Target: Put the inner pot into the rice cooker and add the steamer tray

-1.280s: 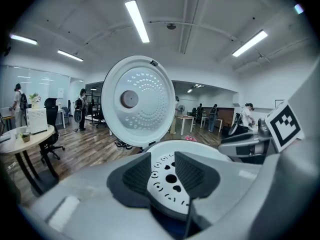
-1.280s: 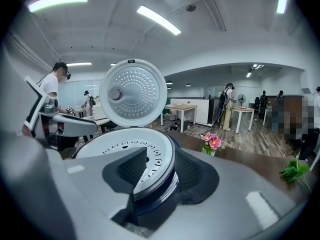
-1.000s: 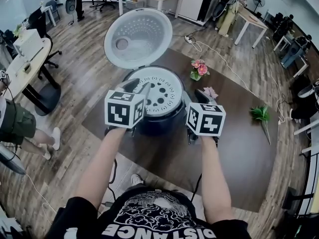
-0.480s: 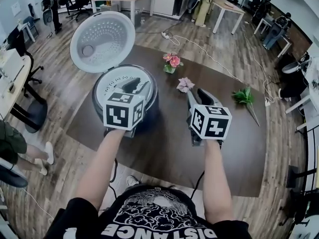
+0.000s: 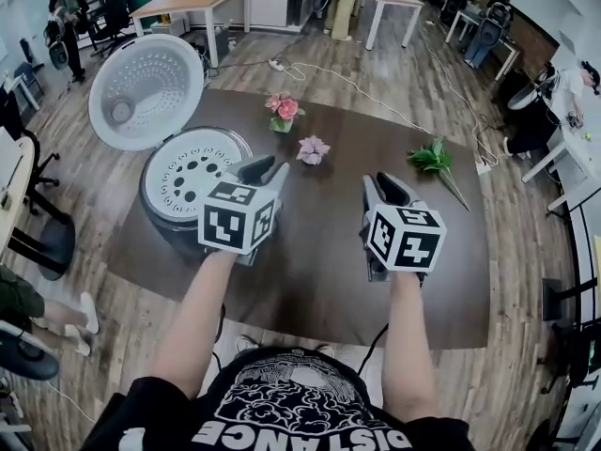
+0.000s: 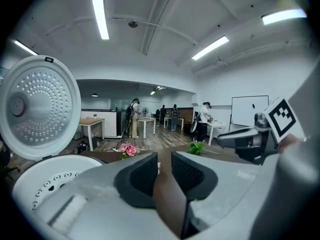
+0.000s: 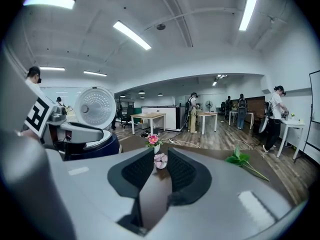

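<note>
Sitting in the open rice cooker (image 5: 161,225) at the dark surface's (image 5: 319,256) left end, the steamer tray (image 5: 194,168) looks placed, so the task seems done. The left gripper (image 5: 266,170) and right gripper (image 5: 387,184) hold nothing, and their jaws have just been closing to slim gaps. Desks and people fill the wood-floored office around.

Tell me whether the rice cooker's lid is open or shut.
Open. The lid stands tipped back, its dimpled underside showing, steamer tray exposed below.
</note>
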